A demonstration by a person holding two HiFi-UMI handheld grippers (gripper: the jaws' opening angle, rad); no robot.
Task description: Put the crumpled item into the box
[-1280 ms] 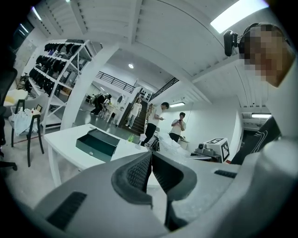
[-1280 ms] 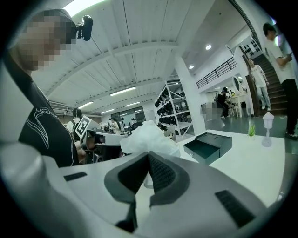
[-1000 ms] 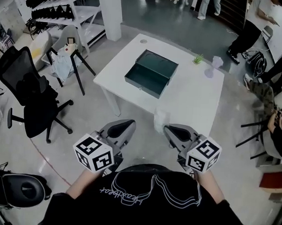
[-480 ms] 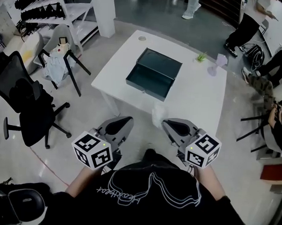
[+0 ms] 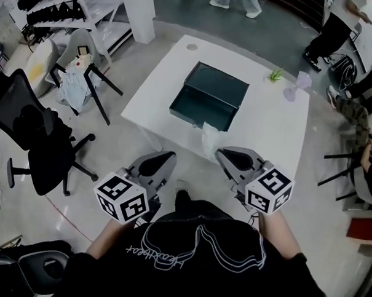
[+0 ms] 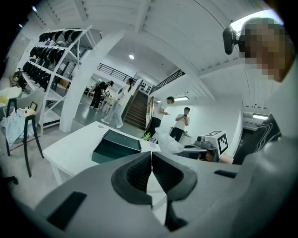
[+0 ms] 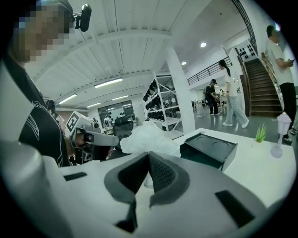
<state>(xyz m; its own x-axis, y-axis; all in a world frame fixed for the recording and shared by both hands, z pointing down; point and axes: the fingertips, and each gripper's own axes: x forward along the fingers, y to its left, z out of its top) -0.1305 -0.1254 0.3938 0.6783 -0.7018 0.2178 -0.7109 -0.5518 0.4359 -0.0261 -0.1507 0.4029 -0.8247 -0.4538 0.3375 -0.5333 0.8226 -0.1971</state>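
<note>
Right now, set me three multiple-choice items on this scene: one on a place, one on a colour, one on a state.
1. Where is the crumpled item? A on the floor; B pinched in the right gripper; C on the chair.
2. What colour is the box? A red; B dark green; C yellow.
3. State of the left gripper? A wide apart; B gripping a cup; C together, empty.
Key: B, it hangs from the shut jaws; B, its walls look dark green; C, the pads meet with nothing between.
</note>
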